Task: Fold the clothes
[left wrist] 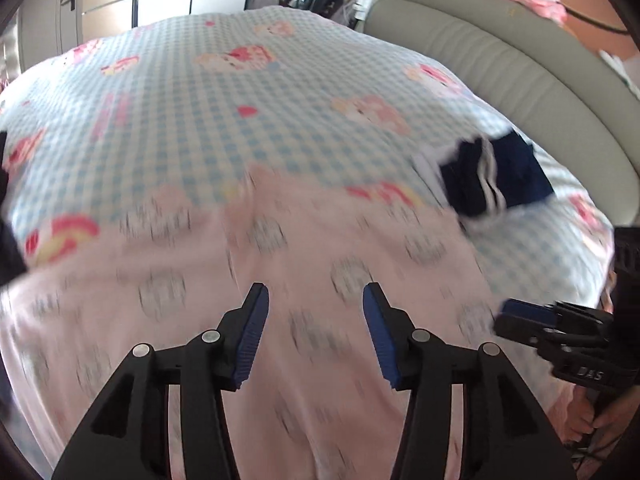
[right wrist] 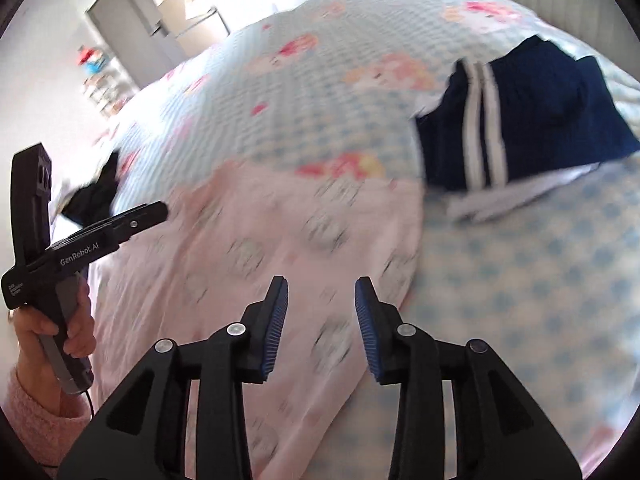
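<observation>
A pale pink garment (left wrist: 280,264) with grey printed motifs lies spread flat on the bed; the same pink garment (right wrist: 256,248) fills the lower left of the right wrist view. My left gripper (left wrist: 316,300) hovers open over its middle, nothing between the fingers. My right gripper (right wrist: 321,292) is open above the garment's right edge, also empty. A folded navy garment (left wrist: 496,176) with white stripes sits to the right, apart from the pink one, and the navy garment (right wrist: 520,112) is at upper right. Both views are motion-blurred.
The bed carries a blue-checked sheet (left wrist: 248,92) with cartoon prints. A grey padded headboard (left wrist: 500,44) curves along the right. A dark cloth (right wrist: 96,196) lies at the bed's left side. A hand in a pink sleeve (right wrist: 52,344) holds the other gripper's handle.
</observation>
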The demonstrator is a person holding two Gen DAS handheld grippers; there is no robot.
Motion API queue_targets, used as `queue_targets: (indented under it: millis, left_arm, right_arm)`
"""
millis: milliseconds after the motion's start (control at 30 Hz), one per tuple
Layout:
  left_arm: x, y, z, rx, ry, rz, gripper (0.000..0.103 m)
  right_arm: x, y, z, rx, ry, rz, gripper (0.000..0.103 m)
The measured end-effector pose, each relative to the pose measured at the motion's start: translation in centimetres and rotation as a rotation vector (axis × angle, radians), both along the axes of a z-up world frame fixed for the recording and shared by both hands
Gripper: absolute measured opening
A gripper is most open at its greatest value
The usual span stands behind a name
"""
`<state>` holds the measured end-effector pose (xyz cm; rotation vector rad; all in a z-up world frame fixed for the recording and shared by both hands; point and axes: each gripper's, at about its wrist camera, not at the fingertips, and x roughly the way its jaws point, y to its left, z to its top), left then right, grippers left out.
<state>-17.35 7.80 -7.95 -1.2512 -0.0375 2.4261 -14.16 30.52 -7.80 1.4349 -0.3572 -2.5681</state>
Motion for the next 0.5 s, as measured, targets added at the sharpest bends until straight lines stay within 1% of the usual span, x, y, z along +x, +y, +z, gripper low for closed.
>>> queue_targets:
  millis: [67, 100, 167, 233, 267, 300, 333, 367, 433, 467, 500]
  left_arm:
    - [4.3, -0.4, -0.4, 0.009, -0.003, -0.012, 0.047]
    - [5.9, -0.8, -0.5, 0.011, 0.009, 0.0, 0.046]
    - [8.5, -1.6, -1.0, 0.045, 0.03, 0.037, 0.043]
    - [9.6, -1.8, -2.2, 0.031, 0.016, 0.064, 0.042]
    - [9.8, -1.8, -2.7, -0.012, -0.008, 0.072, 0.037]
    - [10.0, -1.8, -3.3, -0.054, -0.032, 0.079, 0.03]
    - [10.3, -1.9, -3.9, -0.096, -0.056, 0.087, 0.028]
    - [10.8, -2.6, -3.4, -0.122, -0.055, 0.104, 0.028]
    - [12.5, -4.7, -1.4, -0.085, -0.007, 0.135, 0.028]
    - [13.3, -6.2, -0.5, -0.051, 0.006, 0.159, 0.029]
    - [13.5, -7.2, -0.7, -0.032, -0.011, 0.171, 0.029]
  right_arm:
    - [2.0, -0.8, -0.8, 0.004, -0.004, 0.006, 0.035]
    - [3.0, -1.3, -1.2, 0.006, -0.006, 0.009, 0.035]
    - [5.0, -2.1, -2.0, 0.01, -0.009, 0.015, 0.035]
    - [7.0, -3.0, -2.7, 0.013, -0.013, 0.02, 0.035]
    - [8.0, -3.4, -3.1, 0.015, -0.015, 0.023, 0.035]
    - [9.0, -3.8, -3.5, 0.017, -0.017, 0.026, 0.035]
    - [10.0, -4.2, -3.9, 0.019, -0.019, 0.029, 0.035]
    - [10.2, -4.8, -4.1, 0.047, -0.022, 0.031, 0.035]
    - [10.0, -5.9, -4.2, 0.125, -0.028, 0.032, 0.035]
    - [10.2, -5.8, -3.9, 0.116, -0.026, 0.016, 0.035]
    - [10.6, -5.7, -3.4, 0.069, -0.022, -0.013, 0.035]
